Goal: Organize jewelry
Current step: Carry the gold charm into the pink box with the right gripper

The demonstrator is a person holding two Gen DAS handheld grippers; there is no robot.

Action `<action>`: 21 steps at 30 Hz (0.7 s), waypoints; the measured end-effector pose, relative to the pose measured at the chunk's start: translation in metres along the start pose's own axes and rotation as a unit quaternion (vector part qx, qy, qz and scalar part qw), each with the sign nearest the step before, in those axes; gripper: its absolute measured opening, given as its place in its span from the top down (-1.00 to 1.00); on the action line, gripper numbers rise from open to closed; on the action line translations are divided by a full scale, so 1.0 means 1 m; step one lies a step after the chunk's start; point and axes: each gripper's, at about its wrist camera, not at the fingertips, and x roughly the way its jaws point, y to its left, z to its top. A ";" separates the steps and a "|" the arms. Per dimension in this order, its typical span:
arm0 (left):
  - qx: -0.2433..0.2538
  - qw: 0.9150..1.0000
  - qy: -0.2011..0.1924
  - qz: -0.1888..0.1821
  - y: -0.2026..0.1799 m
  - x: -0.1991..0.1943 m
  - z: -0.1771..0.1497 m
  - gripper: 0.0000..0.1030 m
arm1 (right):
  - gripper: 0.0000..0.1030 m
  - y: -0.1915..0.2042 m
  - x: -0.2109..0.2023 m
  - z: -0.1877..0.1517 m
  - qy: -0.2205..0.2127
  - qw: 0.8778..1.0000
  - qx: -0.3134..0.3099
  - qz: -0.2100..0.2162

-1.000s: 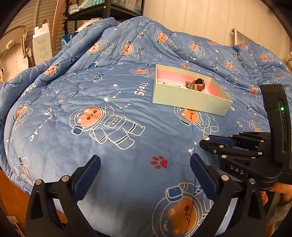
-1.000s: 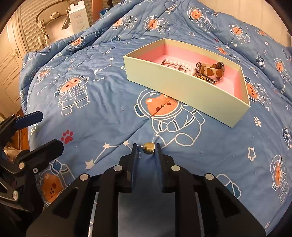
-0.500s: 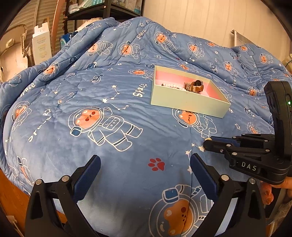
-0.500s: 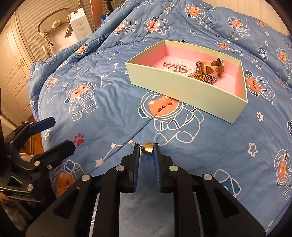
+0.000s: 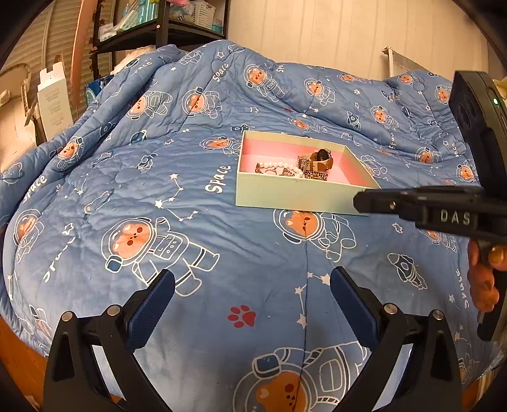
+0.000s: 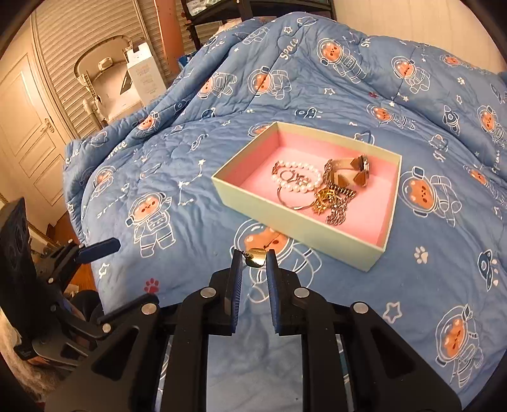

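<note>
At the bottom centre of the right wrist view, the right tool [image 6: 253, 253] has its two black, blue-padded fingers drawn close and clamped on a small gold pendant [image 6: 255, 257] with a short bit of chain, which sits right between the fingertips. The pendant hangs above the blue quilted bedspread printed with astronaut bears [image 6: 177, 164], just short of the near wall of the pale green cardboard box with a pink lining [image 6: 304, 233], which lies on the bedspread at the centre of that frame.

Inside the box, toward its right half, lie a white pearl bracelet [image 6: 296, 177], a thin silver ring-shaped bangle [image 6: 293, 202], a tangle of gold and silver chain [image 6: 332, 202] and a beige-strapped watch [image 6: 351, 171], all touching or overlapping.

In the left wrist view, the left tool [image 5: 252, 296] fills the bottom of the frame with its fingers spread wide apart, holding nothing, over the bedspread. The box sits well beyond it, at centre right.

Far off at upper left of that view stand a white carton [image 5: 55, 104] and a dark metal shelf unit [image 5: 164, 30].
</note>
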 end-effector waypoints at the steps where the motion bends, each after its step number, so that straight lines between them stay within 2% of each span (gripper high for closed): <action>1: 0.001 1.000 0.000 -0.001 -0.001 0.000 0.000 -0.87 | 0.69 -0.003 -0.001 0.006 -0.003 1.000 0.001 -0.001; 8: 0.007 1.000 0.005 -0.005 -0.006 0.004 0.002 -0.87 | 0.69 -0.018 0.008 0.038 -0.003 1.000 -0.012 -0.014; 21: 0.036 0.999 -0.001 -0.006 -0.015 0.024 0.026 -0.87 | 0.69 -0.035 0.060 0.071 0.042 0.999 -0.021 -0.021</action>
